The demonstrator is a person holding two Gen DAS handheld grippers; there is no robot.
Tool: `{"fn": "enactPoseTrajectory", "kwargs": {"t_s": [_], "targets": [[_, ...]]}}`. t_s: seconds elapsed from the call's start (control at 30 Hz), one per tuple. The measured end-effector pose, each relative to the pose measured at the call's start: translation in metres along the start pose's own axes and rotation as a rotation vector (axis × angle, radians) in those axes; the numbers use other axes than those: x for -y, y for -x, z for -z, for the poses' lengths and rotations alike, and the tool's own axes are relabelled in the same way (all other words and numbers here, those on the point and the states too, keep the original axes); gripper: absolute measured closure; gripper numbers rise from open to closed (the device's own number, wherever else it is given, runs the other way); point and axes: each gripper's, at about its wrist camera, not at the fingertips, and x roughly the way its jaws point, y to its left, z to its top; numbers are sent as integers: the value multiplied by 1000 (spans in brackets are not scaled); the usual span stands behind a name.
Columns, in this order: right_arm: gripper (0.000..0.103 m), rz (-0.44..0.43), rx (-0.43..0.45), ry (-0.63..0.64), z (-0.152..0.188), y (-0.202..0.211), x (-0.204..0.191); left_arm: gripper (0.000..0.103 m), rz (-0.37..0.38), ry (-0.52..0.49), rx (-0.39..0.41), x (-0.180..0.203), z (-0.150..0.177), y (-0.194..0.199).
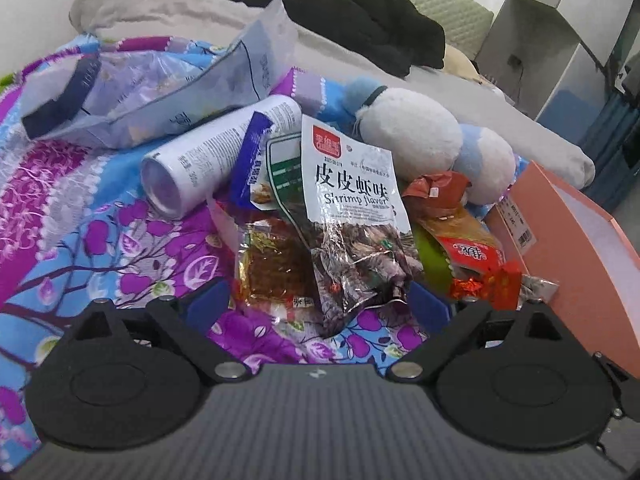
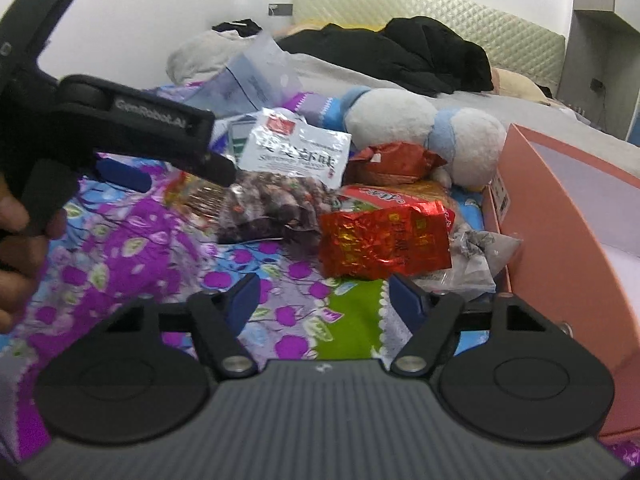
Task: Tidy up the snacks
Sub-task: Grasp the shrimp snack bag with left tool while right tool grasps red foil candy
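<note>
Snacks lie heaped on a flowered purple-and-blue bedspread [image 1: 100, 240], just beside an open pink box [image 1: 576, 248] that stands at the right of the pile. Foremost in the left wrist view is a white shrimp-flavour packet [image 1: 352, 208] leaning over a clear packet of reddish-brown strips [image 1: 272, 264]; behind them a white cylindrical can [image 1: 208, 160] lies on its side, and a large crumpled pale-blue bag [image 1: 160, 88] rests beyond it. To the right lies a red-and-yellow packet [image 1: 460, 236], and a shiny red foil packet [image 2: 384, 236] sits nearest the box, with a crumpled silver wrapper [image 2: 476, 252] touching the box wall. A white-and-blue plush toy [image 1: 416, 136] lies behind the pile.

The left gripper [image 1: 320, 304] hangs over the shrimp packet's lower end with its jaws spread wide, one blue pad on each side of the packets; whether the pads touch them cannot be told. The right gripper [image 2: 324, 300] has its jaws partly open on nothing, just short of the red foil packet. In the right wrist view a hand [image 2: 16, 240] holds the left tool. Black clothes [image 2: 400, 56] lie farther up the bed.
</note>
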Motion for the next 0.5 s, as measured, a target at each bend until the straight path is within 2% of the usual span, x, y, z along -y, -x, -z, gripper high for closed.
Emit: {"fn": "enactPoseTrajectory", "kwargs": {"t_s": [0.13,0.3,0.5], "targets": [[33,36,-2,15,-2,-16,4,8,32,-26,-9,5,-4,-14],[32,86,17,41,-10,-30,10,16,59,-33,-9,10,-7,-28],[32,70,36,104,-14,-42,6,26,57,-78,-6,18,-14,-39]]}}
